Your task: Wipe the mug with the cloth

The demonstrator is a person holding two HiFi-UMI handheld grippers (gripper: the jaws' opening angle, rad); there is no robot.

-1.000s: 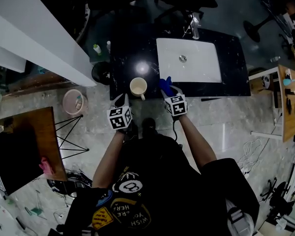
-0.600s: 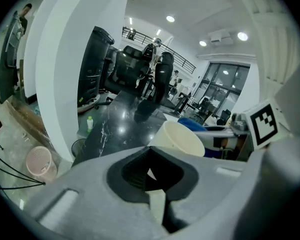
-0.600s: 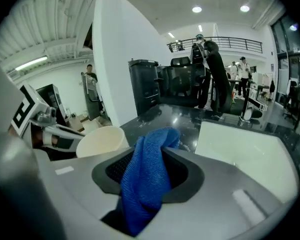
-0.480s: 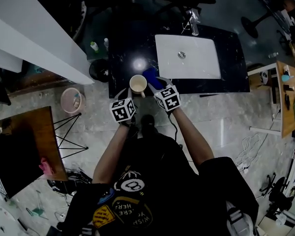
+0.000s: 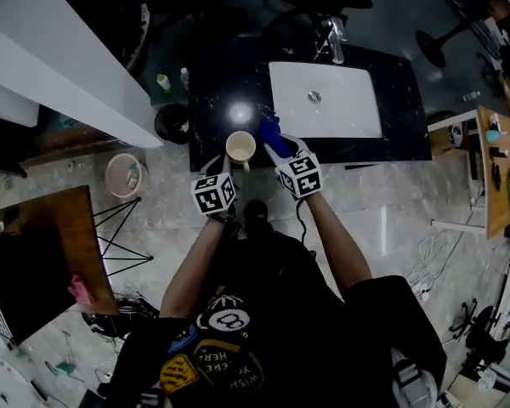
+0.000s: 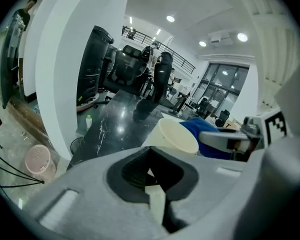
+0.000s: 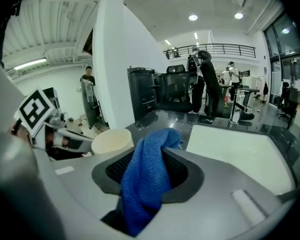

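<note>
A cream mug point(image 5: 240, 146) is at the front edge of the black counter point(image 5: 212, 83), left of the white sink point(image 5: 323, 100). My left gripper point(image 5: 225, 167) comes at the mug from the near side. In the left gripper view its jaws are shut on the mug's cream handle point(image 6: 155, 201), and the mug point(image 6: 176, 135) rises just beyond them. My right gripper point(image 5: 282, 150) is shut on a blue cloth point(image 5: 269, 133) that hangs close beside the mug's right side. In the right gripper view the cloth point(image 7: 145, 184) bulges up between the jaws, and the mug point(image 7: 111, 140) is to the left.
A faucet point(image 5: 337, 41) stands behind the sink. Left of the counter are a black bin point(image 5: 172, 123), small bottles point(image 5: 161, 81) and a pink basket point(image 5: 125, 174) on the floor. A white partition point(image 5: 59, 66) runs along the left. A wooden table point(image 5: 501, 168) is at the far right.
My right gripper has carried the blue cloth left from the sink's edge to the mug's side. My left gripper has closed in on the mug from below.
</note>
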